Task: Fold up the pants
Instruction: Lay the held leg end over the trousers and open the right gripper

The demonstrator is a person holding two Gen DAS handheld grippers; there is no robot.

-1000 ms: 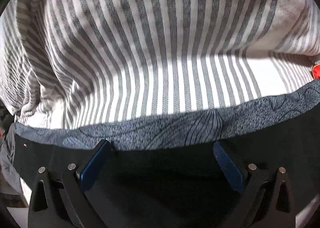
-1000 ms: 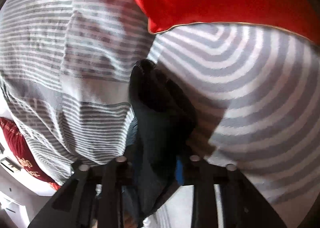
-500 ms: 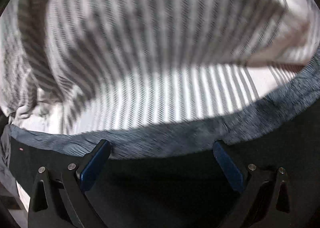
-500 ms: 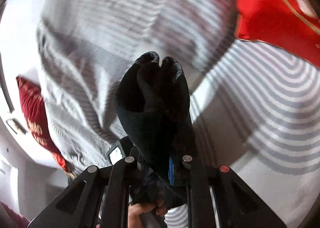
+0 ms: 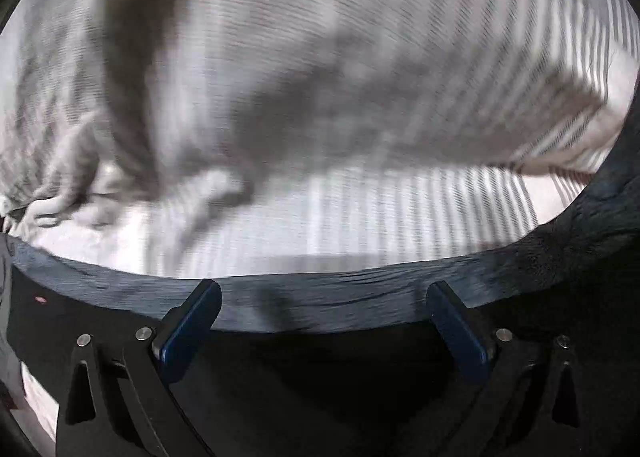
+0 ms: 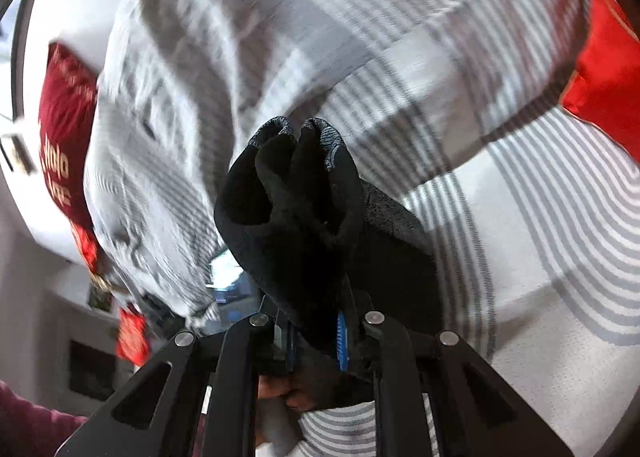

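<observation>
Between the right tool's (image 6: 316,341) closed fingers, the dark fleece-lined soft pants (image 6: 296,217) bunch upward toward 12 o'clock. Left tool (image 5: 320,321) stands open over their grey-blue edge (image 5: 320,297) on the striped bed (image 5: 360,225). Fabric judged light, limp, non-slippery; grip edges.

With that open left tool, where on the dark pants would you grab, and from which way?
Take the pants by the grey-blue edge band stretched straight across, just ahead of the left gripper. Push straight forward from this near side: the band runs crosswise between the open jaws, with striped bedding beyond.
</observation>
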